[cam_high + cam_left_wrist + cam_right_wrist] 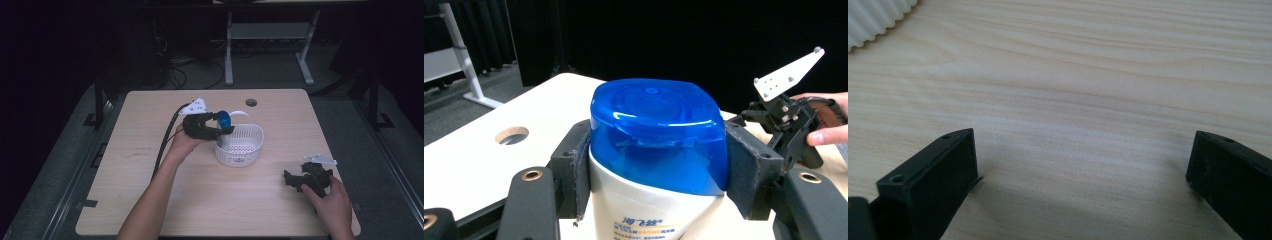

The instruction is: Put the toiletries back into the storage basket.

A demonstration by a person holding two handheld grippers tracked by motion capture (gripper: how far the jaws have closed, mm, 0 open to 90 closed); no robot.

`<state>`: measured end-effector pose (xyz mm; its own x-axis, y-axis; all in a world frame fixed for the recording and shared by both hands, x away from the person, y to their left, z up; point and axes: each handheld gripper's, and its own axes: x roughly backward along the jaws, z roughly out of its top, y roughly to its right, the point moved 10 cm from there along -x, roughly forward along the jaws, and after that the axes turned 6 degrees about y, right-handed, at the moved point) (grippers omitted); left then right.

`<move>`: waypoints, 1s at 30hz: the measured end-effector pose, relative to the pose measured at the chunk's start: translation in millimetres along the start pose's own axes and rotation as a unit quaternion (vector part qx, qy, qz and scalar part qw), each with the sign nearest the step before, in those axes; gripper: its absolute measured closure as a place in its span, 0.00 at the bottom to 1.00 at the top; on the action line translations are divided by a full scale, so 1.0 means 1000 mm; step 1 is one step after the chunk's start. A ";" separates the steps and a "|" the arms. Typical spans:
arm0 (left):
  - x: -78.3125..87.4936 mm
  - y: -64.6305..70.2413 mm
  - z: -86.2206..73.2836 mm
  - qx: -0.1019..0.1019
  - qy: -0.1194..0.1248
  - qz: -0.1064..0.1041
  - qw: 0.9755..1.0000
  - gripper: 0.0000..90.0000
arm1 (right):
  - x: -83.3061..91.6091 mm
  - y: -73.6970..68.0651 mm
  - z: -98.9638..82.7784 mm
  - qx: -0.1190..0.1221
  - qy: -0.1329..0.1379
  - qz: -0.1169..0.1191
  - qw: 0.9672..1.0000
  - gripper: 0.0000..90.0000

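Note:
My left gripper (223,123) is shut on a white bottle with a blue cap (656,140), both pads pressing the cap's sides. In the high view the bottle (223,119) hangs at the left rim of a white perforated basket (245,150) in the middle of the table. My right gripper (291,181) rests low over the wooden table near its right front corner, a hand around it. Its jaws stand wide apart with only bare wood between them, and its fingers (933,180) lie close to the tabletop.
The light wooden table (150,200) has a round cable hole (251,102) near its far edge. A ribbed white edge of the basket (873,20) lies beyond my right gripper. A grey metal frame (270,35) stands on the floor behind the table.

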<state>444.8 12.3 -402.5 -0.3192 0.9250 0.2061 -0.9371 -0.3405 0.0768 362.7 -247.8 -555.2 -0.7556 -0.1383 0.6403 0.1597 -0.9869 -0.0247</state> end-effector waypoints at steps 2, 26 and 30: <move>-0.001 0.001 -0.002 -0.001 -0.001 -0.001 1.000 0.41 | 0.000 0.000 0.000 0.000 0.000 0.000 1.000 0.00; -0.005 0.002 -0.022 0.004 -0.022 -0.002 1.000 0.41 | 0.000 0.000 0.000 0.000 0.000 0.000 1.000 0.00; -0.005 0.003 -0.025 0.001 -0.027 -0.003 1.000 0.41 | 0.000 0.000 0.000 0.000 0.000 0.000 1.000 0.00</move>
<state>440.2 10.5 -427.5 -0.3053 0.9165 0.2586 -0.9385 -0.3355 0.0810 362.7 -247.8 -555.2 -0.7558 -0.1384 0.6400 0.1600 -0.9868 -0.0245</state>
